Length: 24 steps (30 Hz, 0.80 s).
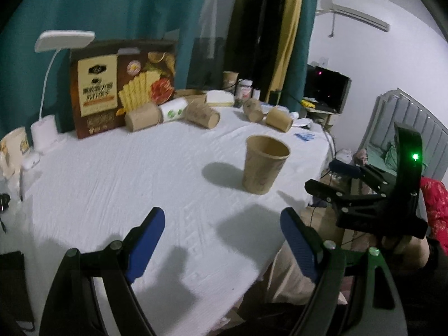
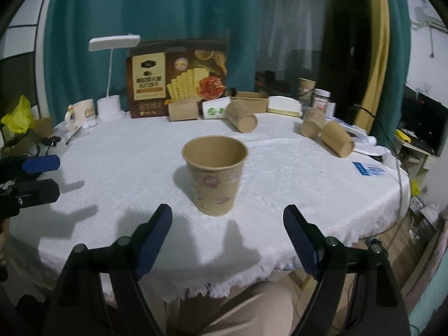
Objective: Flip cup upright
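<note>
A brown paper cup (image 2: 215, 174) stands upright, mouth up, on the white tablecloth (image 2: 294, 184). It also shows in the left wrist view (image 1: 264, 165). My right gripper (image 2: 227, 224) is open and empty, just in front of the cup, not touching it. It also shows at the right in the left wrist view (image 1: 330, 177), beyond the table edge. My left gripper (image 1: 222, 226) is open and empty, above the cloth, short of the cup. Its fingertips (image 2: 42, 163) show at the left edge of the right wrist view.
Several brown paper cups lie on their sides at the back: one (image 2: 242, 116), another (image 2: 337, 138), a third (image 2: 312, 121). A white cup (image 2: 215, 109), a snack box (image 2: 177, 77), a desk lamp (image 2: 110, 84), a mug (image 2: 81, 112) and a jar (image 2: 320, 99) stand behind.
</note>
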Tool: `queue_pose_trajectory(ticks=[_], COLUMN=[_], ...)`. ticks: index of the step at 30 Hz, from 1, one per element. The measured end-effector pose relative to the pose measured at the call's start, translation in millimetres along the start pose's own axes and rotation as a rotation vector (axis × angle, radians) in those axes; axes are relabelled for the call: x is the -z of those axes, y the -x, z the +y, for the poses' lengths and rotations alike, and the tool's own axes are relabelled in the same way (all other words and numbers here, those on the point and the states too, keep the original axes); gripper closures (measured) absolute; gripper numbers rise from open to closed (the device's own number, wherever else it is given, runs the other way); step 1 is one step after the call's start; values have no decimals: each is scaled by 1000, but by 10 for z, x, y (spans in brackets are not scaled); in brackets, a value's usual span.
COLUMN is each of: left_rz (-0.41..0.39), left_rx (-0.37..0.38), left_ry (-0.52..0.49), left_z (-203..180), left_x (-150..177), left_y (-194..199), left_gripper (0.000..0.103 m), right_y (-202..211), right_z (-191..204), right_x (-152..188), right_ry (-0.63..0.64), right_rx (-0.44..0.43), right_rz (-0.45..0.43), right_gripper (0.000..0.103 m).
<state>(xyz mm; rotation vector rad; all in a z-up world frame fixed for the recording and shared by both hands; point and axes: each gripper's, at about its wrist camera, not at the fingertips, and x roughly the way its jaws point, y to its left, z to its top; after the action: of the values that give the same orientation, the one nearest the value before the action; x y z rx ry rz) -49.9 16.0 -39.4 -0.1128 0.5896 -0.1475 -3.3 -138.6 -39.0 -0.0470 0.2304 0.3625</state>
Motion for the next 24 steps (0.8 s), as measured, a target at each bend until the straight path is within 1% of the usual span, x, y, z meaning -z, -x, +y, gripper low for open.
queue_pose_trajectory(ticks=[2,3,4,6,11,13,17,20,22,24], left_rz=[-20,-32,-41,-65,-124,-147,-238,-294,-346,-385], left_rx=[1,2,4,13,-11,-4,-9,-27,-46,-75], left_ry=[-4,-3,-2,-3,-51,-69,-89,-92,-91,-87], left_z=[-39,-54,-66,-104,-241,-304,-423,-475,-485,-489], left_x=[-43,-68,-90,-139,-234,-273,-350,-409,-433,-440], left_y=[34,56,73,117,238,297,522,679,781,841], left_gripper=[18,16,11,8,7,7,7,6,2,0], right_y=[90,158,196,302,548,677,930,1124,1234,1321], right_z=[-55,-99,-122,-185,-314,-359,-402,-405,-397,-379], right_x=[-5,-13,-23,-48,-123,-160,-212,-248,-273,-284], right_ry=[-18,-31,-37,-53,-85,-92,-100,-107,-113,-118], right_rx=[12,22,28,43,63,70,104,107,104,96], right_rz=[-5,-10,-12,-20,-49,-70,-113,-158,-188,-212], right_gripper=[23,23,23,23,23,23,23,22,20,18])
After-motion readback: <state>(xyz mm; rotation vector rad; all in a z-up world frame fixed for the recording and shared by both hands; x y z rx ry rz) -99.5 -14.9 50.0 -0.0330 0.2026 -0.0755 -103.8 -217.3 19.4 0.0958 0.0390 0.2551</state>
